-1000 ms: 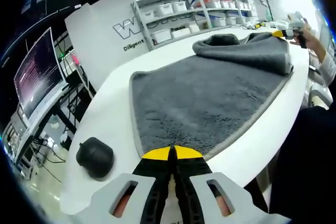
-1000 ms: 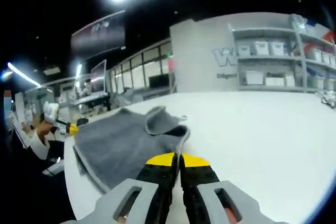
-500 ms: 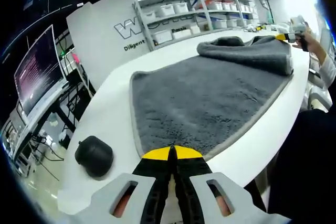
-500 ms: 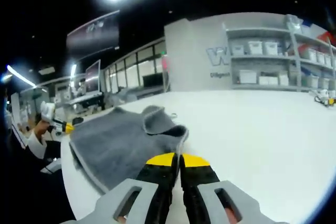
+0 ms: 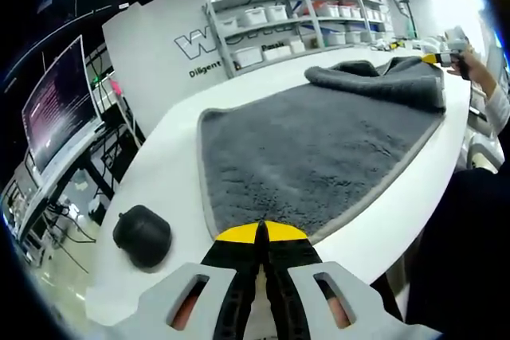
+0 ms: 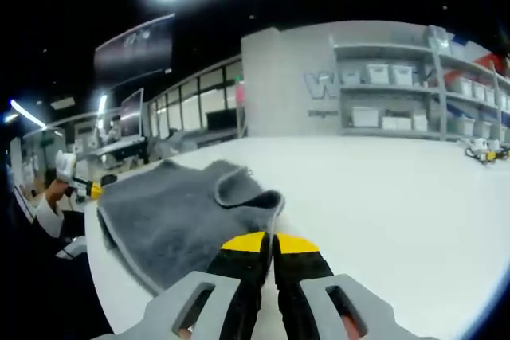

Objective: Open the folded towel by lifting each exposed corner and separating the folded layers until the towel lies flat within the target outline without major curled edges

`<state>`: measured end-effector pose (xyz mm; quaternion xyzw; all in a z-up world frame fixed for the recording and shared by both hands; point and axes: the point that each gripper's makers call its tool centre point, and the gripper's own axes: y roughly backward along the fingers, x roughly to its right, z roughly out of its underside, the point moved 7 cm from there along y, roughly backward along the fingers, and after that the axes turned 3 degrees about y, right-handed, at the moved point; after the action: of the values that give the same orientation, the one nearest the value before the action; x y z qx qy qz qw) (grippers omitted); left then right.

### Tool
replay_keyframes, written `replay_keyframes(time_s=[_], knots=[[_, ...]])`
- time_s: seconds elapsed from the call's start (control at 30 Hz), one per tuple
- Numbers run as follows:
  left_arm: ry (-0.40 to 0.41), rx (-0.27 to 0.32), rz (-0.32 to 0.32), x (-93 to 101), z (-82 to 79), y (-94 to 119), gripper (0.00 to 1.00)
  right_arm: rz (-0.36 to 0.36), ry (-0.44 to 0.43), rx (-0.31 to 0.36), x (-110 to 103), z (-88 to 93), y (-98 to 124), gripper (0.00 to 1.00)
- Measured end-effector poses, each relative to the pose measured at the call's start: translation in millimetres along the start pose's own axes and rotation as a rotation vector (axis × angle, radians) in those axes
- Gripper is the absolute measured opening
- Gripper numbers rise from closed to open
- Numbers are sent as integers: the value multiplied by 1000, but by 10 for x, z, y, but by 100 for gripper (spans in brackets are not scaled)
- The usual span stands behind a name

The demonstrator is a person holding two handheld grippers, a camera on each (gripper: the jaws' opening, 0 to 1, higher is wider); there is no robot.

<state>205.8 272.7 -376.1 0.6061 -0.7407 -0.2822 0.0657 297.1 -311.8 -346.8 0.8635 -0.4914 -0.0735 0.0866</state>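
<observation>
Currently the grey towel [image 5: 319,145] lies on the white counter [image 5: 171,173], its far end still folded over. Both grippers, left [image 5: 261,232] and right [image 6: 268,243], are pinched on towel edges; the fold should be drawn outward, low and taut.

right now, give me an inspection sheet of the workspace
surface: white table, rounded edge, mostly bare.
job's things: grey towel, near part flat, far end folded back in a bunched layer.
clutter: black rounded case beside the towel.
grippers: left gripper shut on the towel's near edge; right gripper shut on the folded end.
cables: loose ones on the floor under a desk.
surroundings: shelves with white bins, monitor, lettered wall.
</observation>
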Motion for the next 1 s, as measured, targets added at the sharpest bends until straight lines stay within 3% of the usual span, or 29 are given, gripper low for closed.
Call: replay_keyframes(time_s=[1.0], knots=[[3, 5, 5, -6, 7, -3, 1, 78, -2, -10, 272, 45, 280, 0]])
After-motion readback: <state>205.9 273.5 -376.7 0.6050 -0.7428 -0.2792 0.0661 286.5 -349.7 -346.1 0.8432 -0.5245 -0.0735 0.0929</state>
